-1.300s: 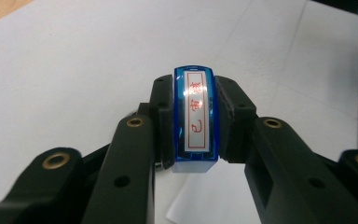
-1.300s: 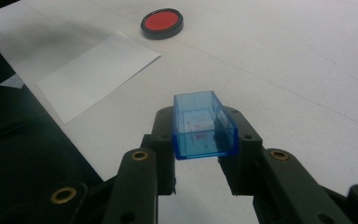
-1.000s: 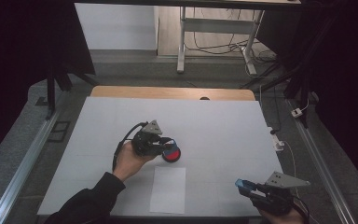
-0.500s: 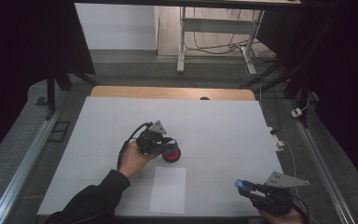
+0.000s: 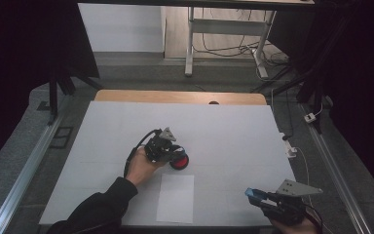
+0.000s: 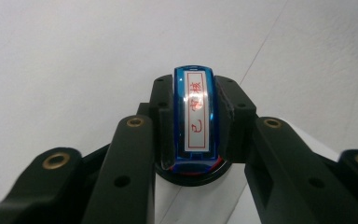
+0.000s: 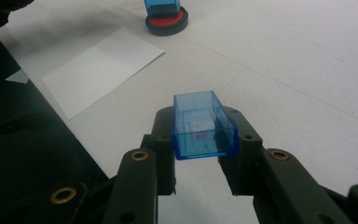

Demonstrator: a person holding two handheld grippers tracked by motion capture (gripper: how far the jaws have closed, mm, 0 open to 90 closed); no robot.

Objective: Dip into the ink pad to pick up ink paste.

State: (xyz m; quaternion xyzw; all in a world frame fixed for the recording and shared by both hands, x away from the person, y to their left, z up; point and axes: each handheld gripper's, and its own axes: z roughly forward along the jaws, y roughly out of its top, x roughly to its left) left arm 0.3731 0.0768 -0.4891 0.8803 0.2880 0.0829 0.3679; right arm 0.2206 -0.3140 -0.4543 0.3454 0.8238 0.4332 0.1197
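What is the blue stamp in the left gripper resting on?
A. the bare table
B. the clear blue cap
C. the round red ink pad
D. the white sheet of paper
C: in the right gripper view the blue transparent plastic stamp stands on the round red ink pad in its black tray, beyond the white sheet of paper.

Open tabletop [image 5: 233, 131] is lying free across the frame's upper half; the ink pad [image 5: 180, 161] and paper sheet [image 5: 175, 197] are occupying the centre.

The left gripper [image 5: 168, 152] sits on the red ink pad [image 5: 179, 160], just above the white paper [image 5: 175, 197]. The right gripper [image 5: 259, 196] holds a blue cap [image 5: 254, 194], right of the paper.
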